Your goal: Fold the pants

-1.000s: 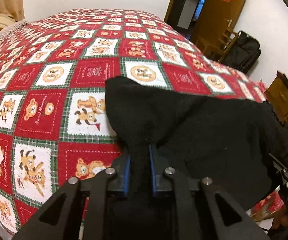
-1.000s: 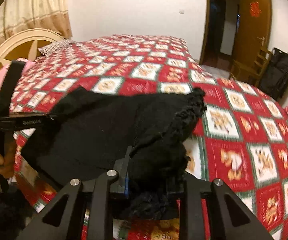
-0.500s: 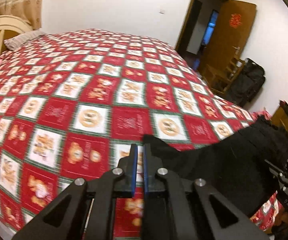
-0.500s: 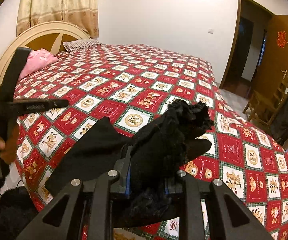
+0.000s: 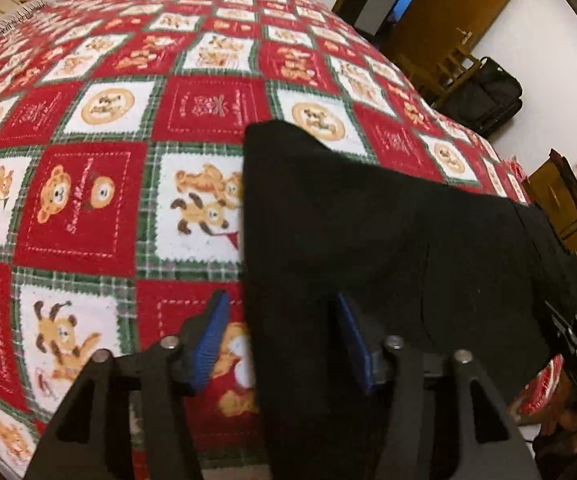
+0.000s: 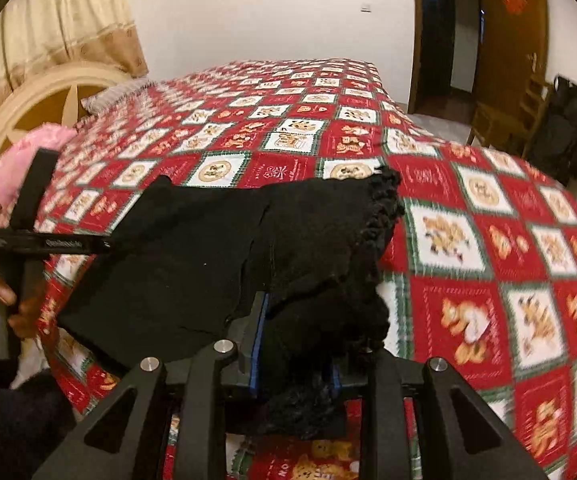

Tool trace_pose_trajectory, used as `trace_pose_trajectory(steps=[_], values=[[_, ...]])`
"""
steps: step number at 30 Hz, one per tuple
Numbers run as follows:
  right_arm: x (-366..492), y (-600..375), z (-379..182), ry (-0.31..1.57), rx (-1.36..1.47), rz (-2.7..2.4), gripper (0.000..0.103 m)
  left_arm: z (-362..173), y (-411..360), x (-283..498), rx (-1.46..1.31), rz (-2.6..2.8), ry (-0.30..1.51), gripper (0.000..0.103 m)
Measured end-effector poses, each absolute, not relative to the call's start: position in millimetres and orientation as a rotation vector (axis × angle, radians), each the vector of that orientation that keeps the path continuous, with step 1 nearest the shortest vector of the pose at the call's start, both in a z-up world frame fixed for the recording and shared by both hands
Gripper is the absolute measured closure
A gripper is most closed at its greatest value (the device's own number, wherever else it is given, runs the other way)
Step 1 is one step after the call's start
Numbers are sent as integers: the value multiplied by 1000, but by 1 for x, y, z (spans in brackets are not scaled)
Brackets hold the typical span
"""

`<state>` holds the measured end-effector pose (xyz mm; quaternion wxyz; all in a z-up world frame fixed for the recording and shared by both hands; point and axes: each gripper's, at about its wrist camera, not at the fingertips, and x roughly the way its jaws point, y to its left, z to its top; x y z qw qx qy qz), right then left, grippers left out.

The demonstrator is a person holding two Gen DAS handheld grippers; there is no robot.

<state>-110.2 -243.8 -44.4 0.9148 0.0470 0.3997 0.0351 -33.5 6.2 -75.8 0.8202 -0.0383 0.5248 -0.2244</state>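
pants (image 5: 368, 240), black, are spread flat near the edge of a bed covered by a red patchwork bedspread (image 5: 88, 208). the left gripper (image 5: 280, 332) has just been opened; its blue pads are held apart, with the cloth's edge between them unpressed. the bunched waistband is pinched by the right gripper (image 6: 294, 356), its jaws slightly loosened.

The left black two-finger gripper (image 5: 280, 340) has angular matte-black linkage arms with triangular cut-outs, round silver screw heads at the pivots, and ribbed blue pads lining its jaws. The right black two-finger gripper (image 6: 294, 364) has the same arms, screws and blue pads. Small pale lettering marks the left gripper's black side bar.
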Motion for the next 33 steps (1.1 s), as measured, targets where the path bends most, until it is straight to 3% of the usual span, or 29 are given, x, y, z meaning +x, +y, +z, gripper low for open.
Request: trace_pose_trajectory(steps=[4, 10, 13, 14, 19, 29, 30, 33], values=[[-112, -263, -45, 819, 213, 18, 50, -75, -4, -38, -54, -491, 1111, 35], [-90, -282, -53, 803, 294, 0, 44, -77, -10, -36, -66, -500, 1111, 20], [-80, -280, -67, 836, 311, 15, 44, -78, -16, -40, -23, -491, 1092, 20], [-80, -277, -68, 834, 296, 16, 44, -78, -17, -41, -19, -494, 1087, 21], [-90, -260, -67, 838, 149, -29, 43, -76, -18, -42, -49, -533, 1079, 50], [-90, -274, -76, 833, 243, -70, 34, -76, -16, -43, -81, -521, 1083, 63], [-92, -272, -77, 832, 246, -56, 36, -75, -17, -44, -77, -523, 1080, 66], [-94, -255, -75, 852, 142, -34, 61, -74, -17, -44, -95, -529, 1079, 79]])
